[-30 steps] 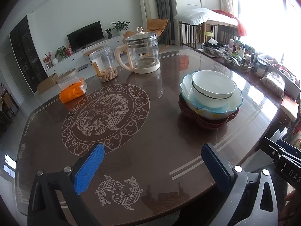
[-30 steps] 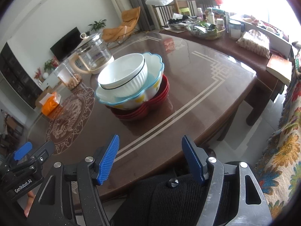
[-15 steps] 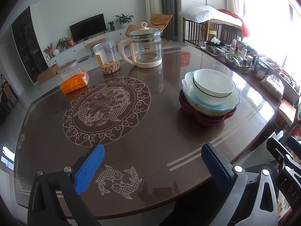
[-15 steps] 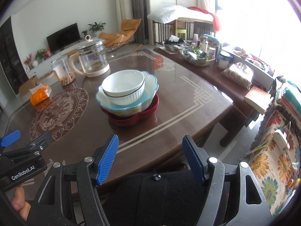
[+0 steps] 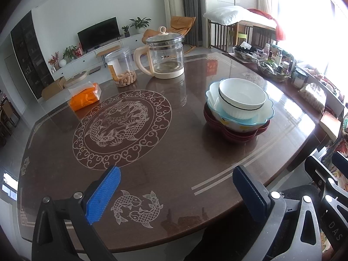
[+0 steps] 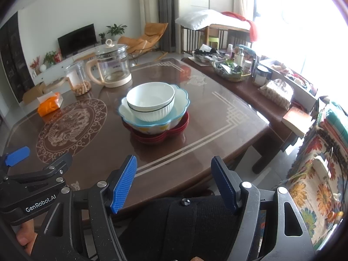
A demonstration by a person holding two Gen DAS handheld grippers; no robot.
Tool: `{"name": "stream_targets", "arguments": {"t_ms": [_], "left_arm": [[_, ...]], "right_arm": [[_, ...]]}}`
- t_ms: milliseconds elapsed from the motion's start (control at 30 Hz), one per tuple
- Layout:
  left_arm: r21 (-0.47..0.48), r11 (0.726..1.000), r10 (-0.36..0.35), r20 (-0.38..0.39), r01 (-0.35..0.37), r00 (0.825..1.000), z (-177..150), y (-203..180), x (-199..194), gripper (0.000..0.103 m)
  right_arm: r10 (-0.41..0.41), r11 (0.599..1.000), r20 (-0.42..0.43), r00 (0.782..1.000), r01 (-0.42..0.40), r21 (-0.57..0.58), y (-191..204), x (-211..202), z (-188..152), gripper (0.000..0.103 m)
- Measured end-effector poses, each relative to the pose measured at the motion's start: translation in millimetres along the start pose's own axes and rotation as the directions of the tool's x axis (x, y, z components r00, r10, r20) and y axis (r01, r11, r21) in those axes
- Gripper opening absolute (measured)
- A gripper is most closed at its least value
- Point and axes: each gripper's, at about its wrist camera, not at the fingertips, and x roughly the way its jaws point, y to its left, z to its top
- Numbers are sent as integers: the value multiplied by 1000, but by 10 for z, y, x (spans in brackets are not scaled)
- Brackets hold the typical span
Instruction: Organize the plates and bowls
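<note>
A white ribbed bowl (image 5: 241, 100) (image 6: 150, 102) sits inside a blue-rimmed scalloped bowl (image 5: 267, 111) (image 6: 180, 106), which rests on a stack of dark red plates (image 5: 237, 133) (image 6: 161, 136) on the brown table (image 5: 174, 143) (image 6: 217, 121). My left gripper (image 5: 176, 193) is open and empty, held over the table's near edge, well short of the stack. My right gripper (image 6: 174, 182) is open and empty, held off the near table edge in front of the stack. The left gripper also shows at the left in the right wrist view (image 6: 17, 158).
A glass kettle (image 5: 165, 54) (image 6: 113, 67), a clear jar of snacks (image 5: 121, 69) (image 6: 78, 78) and an orange tissue pack (image 5: 84, 96) (image 6: 49, 104) stand at the table's far side. A cluttered side bench (image 6: 250, 80) lies to the right. A floral sofa (image 6: 315, 174) is near right.
Both grippers have pulled back and up from the table, so the stack looks farther away. The stack has not moved. Both grippers stay open.
</note>
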Motion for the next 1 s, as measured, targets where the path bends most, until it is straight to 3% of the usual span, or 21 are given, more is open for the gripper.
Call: {"name": "stream_targets", "arguments": {"t_ms": [1000], "left_arm": [[20, 999, -33, -17, 33, 999, 38, -103, 25, 102]], "right_arm": [[-18, 1000, 2, 1000, 18, -12, 15, -20, 25, 75]]}}
